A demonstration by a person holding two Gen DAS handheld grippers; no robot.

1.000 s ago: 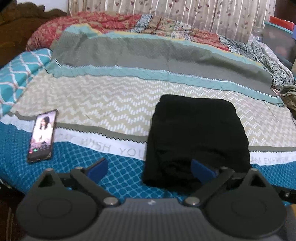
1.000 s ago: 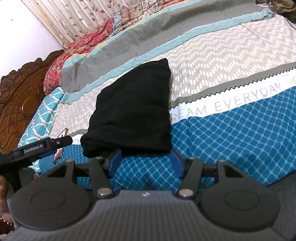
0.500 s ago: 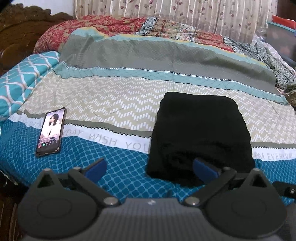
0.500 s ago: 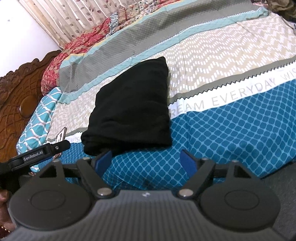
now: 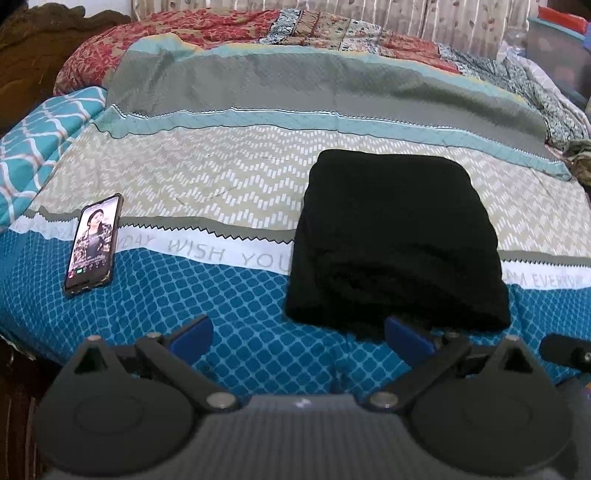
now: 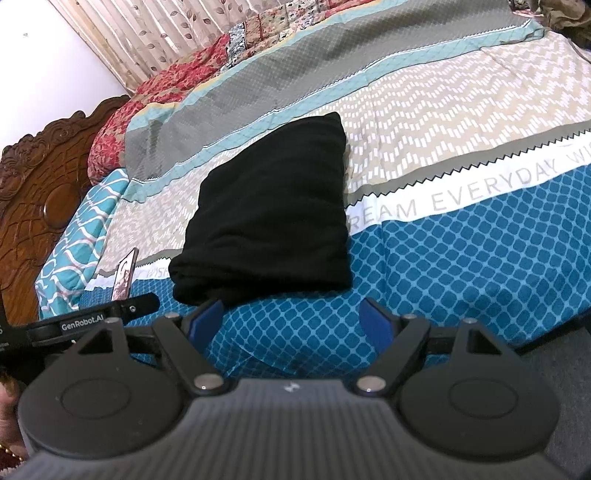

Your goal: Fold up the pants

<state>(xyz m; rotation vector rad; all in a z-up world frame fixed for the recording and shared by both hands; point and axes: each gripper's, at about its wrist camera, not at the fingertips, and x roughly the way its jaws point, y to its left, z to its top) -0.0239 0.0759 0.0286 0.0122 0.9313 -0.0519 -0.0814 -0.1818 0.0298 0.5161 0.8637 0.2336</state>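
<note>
My left tongs [image 5: 299, 334] and right tongs [image 6: 291, 319] hang released, holding nothing, near the folded black pants [image 5: 397, 240] on the bed [image 5: 229, 177].

Left wrist view: we look low over the bed's [image 5: 229, 295] near edge, square-on toward the curtain [image 5: 461, 18].
Right wrist view: we angle leftward toward the headboard [image 6: 33, 192].
Shared: folded pants [image 5: 395, 240], phone [image 5: 94, 240].

Plain black is being shown by the folded pants [image 5: 395, 240], while blue pads are being carried on the black left gripper [image 5: 299, 338] and right gripper [image 6: 291, 325]. The bedspread [image 5: 229, 184] is being banded in grey, teal, beige zigzag and blue lattice, with a red floral quilt [image 5: 177, 40] behind.
</note>
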